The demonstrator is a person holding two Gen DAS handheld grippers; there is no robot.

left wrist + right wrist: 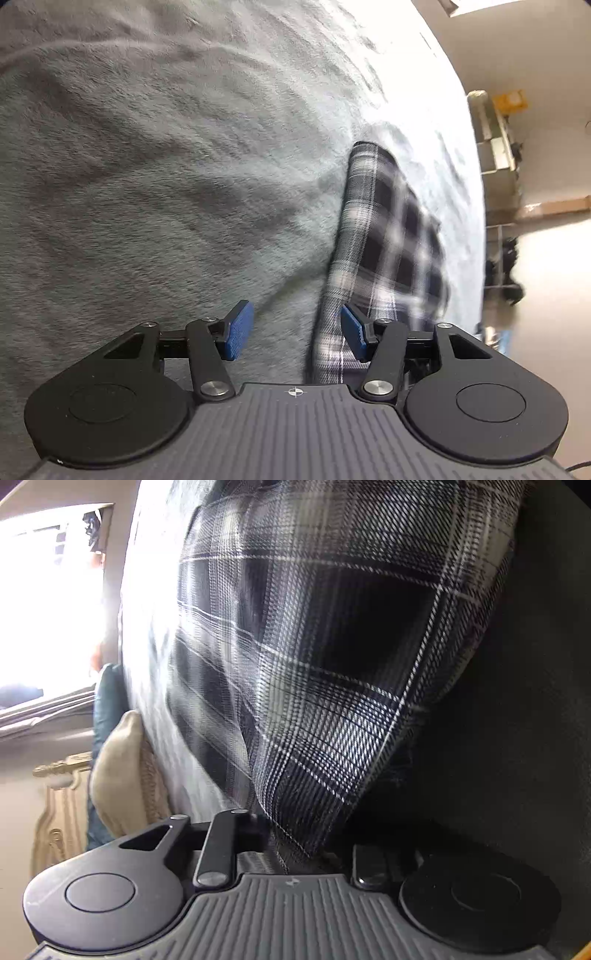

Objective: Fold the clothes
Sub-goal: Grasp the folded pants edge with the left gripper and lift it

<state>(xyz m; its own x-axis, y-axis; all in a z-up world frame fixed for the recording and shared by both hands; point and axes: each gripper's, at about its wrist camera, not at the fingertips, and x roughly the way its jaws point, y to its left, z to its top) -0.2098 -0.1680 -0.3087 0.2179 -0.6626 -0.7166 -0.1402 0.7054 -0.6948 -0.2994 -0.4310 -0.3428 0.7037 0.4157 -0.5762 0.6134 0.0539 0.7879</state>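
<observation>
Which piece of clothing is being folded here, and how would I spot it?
Look at the wide grey fleece blanket. On it lies the plaid garment, a woven check in black, grey and white, the only patterned cloth on that plain, fuzzy cover.

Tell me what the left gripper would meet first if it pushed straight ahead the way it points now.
Most likely the plaid garment's left edge, which lies partly between the open left gripper's blue pads. Just left of it is bare grey blanket. Depth is unclear.
</observation>
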